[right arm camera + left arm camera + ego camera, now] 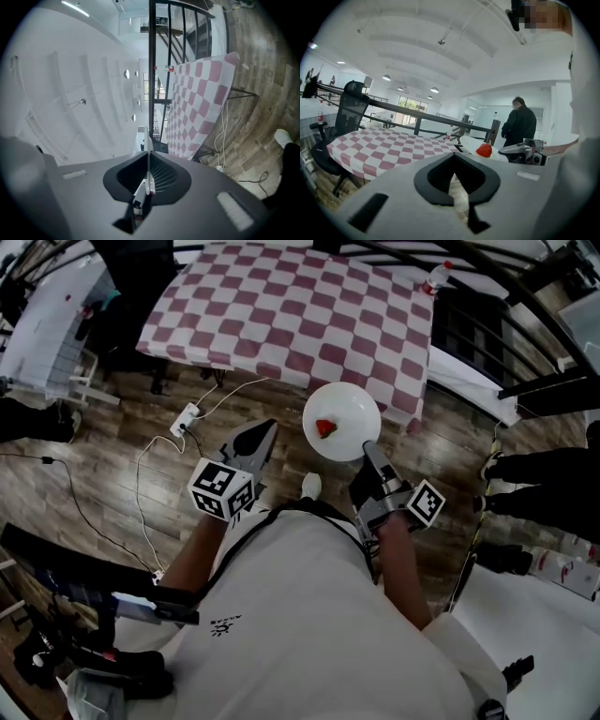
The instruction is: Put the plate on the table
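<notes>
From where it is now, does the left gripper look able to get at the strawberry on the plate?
Probably yes: the strawberry lies uncovered on the plate, the right gripper clamps only its near rim, and nothing stands between. The left gripper has its jaws together, though.

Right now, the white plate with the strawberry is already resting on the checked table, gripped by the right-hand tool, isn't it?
Not quite. The right gripper does grip the plate with the strawberry, but it is not on the checked table: the head view shows it held in the air over the wooden floor, just short of the table's edge.
</notes>
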